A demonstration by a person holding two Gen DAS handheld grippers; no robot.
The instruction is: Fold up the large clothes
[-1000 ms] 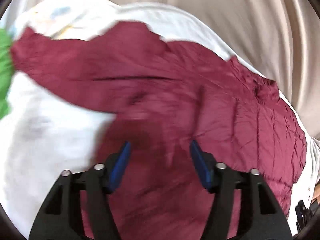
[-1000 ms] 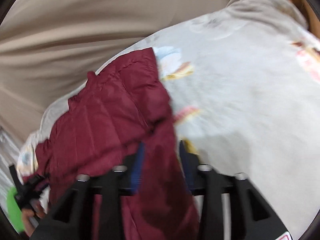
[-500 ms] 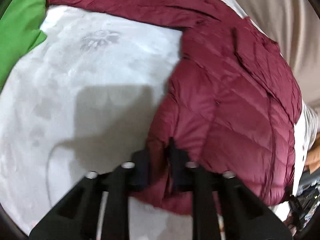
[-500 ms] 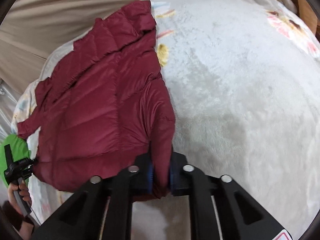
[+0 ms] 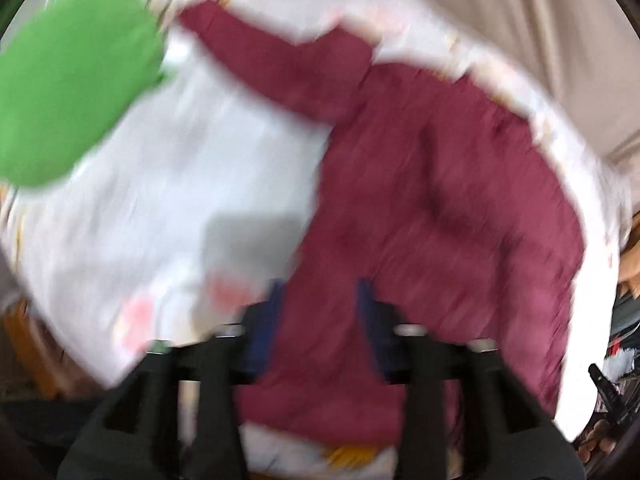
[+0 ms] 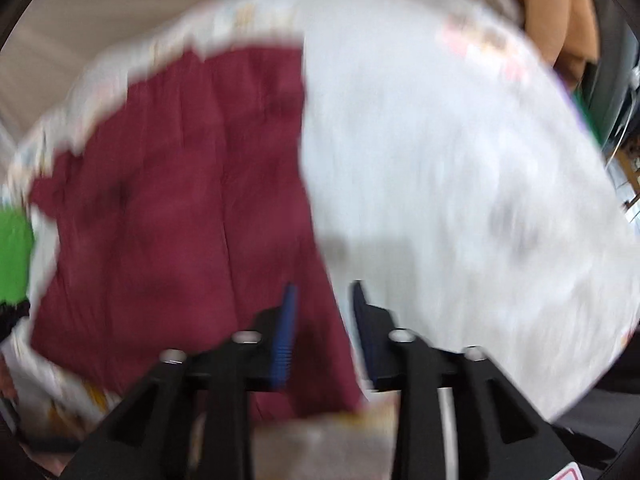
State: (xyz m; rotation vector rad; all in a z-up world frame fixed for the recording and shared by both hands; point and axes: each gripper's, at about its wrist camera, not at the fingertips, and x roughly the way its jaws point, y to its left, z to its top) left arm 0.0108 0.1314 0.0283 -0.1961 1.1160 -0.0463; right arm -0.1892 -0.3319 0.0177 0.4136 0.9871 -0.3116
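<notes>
A maroon quilted jacket (image 5: pixel 432 200) lies spread on a white blanket (image 5: pixel 192 184), one sleeve stretched toward the far left. My left gripper (image 5: pixel 320 292) hovers over the jacket's near hem; its jaws are opening, with a clear gap between the blue pads and nothing pinched. In the right wrist view the jacket (image 6: pixel 176 208) fills the left half of the blanket (image 6: pixel 460 184). My right gripper (image 6: pixel 322 292) hangs above the jacket's near right edge, jaws opening, and the fabric lies below them, not clamped. Both views are blurred by motion.
A bright green cloth (image 5: pixel 68 88) lies at the far left of the blanket and shows again as a green patch (image 6: pixel 14 256) in the right view. Beige curtains (image 5: pixel 520 12) hang behind. A brown garment (image 6: pixel 560 20) and clutter stand at the right edge.
Half a second ago both grippers were clamped on the jacket's near hem. Both have since let go, spread their jaws and pulled back and up, so more of the blanket shows.
</notes>
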